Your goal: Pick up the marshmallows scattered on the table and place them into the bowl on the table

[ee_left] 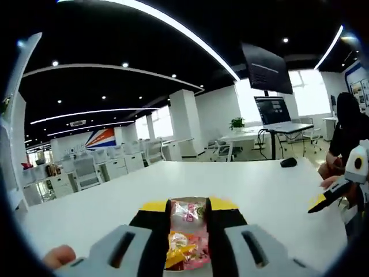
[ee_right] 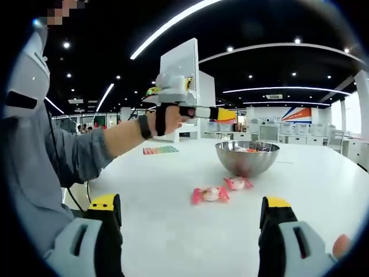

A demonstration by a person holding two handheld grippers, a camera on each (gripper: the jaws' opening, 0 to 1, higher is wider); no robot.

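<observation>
My left hand-held gripper (ee_left: pixel 187 242) pinches a wrapped marshmallow (ee_left: pixel 187 234) above the white bench (ee_right: pixel 173 231); my right hand-held gripper (ee_right: pixel 190 222) hangs spread before two more marshmallows (ee_right: pixel 210 194) beside the steel bowl (ee_right: pixel 247 157). A release short of the rim would likely drop the sweet back onto the bench

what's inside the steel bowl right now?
In the right gripper view the bowl shows bits of pink and orange wrapping just above its rim, likely marshmallows already dropped in. Its wall hides the rest, so no count. Two wrapped marshmallows lie on the table in front.
</observation>
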